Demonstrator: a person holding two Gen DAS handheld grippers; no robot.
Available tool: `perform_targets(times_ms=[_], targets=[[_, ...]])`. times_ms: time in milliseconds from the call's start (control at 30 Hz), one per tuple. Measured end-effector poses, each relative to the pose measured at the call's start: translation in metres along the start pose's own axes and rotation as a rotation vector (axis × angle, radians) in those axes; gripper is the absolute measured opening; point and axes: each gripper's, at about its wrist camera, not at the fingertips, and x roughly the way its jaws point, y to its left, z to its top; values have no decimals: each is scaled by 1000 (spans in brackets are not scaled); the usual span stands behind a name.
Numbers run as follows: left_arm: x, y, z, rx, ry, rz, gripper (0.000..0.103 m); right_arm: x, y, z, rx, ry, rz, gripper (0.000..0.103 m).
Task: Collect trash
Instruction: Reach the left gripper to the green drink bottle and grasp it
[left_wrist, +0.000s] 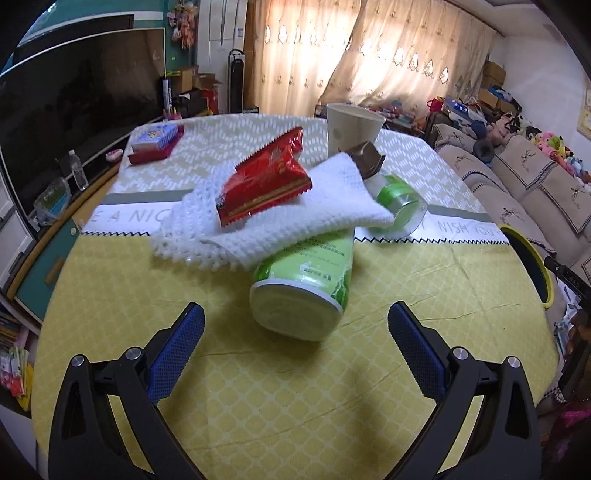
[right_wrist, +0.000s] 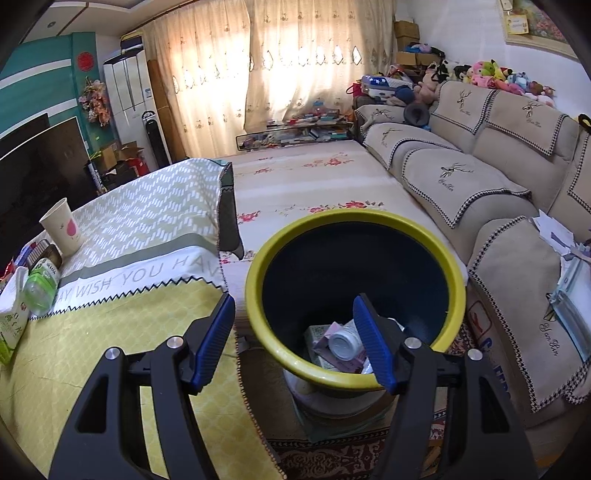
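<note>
On the yellow tablecloth, just ahead of the left gripper, lies a green paper tub on its side, partly under a white towel. It is probably light and easy to crush, so hold its round body gently. Both the left gripper and the right gripper are open and empty, the right one over the trash bin.

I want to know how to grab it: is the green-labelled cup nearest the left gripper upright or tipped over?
Tipped over. The green-labelled cup lies on its side on the tablecloth, round base facing the camera, far end under the white cloth.
</note>
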Motion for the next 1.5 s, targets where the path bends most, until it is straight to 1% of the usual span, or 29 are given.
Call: perform_targets(times_ms=[67, 167, 233, 367, 433, 500, 667, 767, 1167, 1400, 1467, 1500], targets=[[4, -1, 1, 6, 6, -4, 95, 1, 2, -1, -1, 5, 2, 63], [10, -3, 3, 11, 14, -7, 88, 4, 3, -2, 1, 13, 10, 63], [13, -6, 4, 24, 20, -1, 80, 6, 3, -3, 1, 18, 13, 63], [21, -11, 7, 36, 36, 5, 71, 7, 3, -3, 3, 21, 19, 63], [26, -11, 9, 30, 44, 11, 61, 8, 3, -3, 5, 24, 21, 63], [30, -10, 10, 14, 56, 4, 55, 8, 2, -3, 7, 26, 22, 63], [27, -10, 9, 1, 47, 6, 55, 8, 1, -3, 12, 23, 25, 63], [14, -11, 10, 14, 23, 14, 55, 7, 0, -4, 16, 19, 29, 63], [-61, -22, 31, 95, -161, -5, 53, 4, 2, -6, 15, 23, 47, 63], [-68, -26, 39, 123, -178, 10, 53, 3, -1, -7, 20, 23, 47, 63], [-66, -26, 42, 128, -179, 24, 53, 4, -2, -8, 21, 25, 48, 63], [-65, -28, 44, 129, -178, 41, 56, 4, -3, -8, 21, 26, 47, 63]])
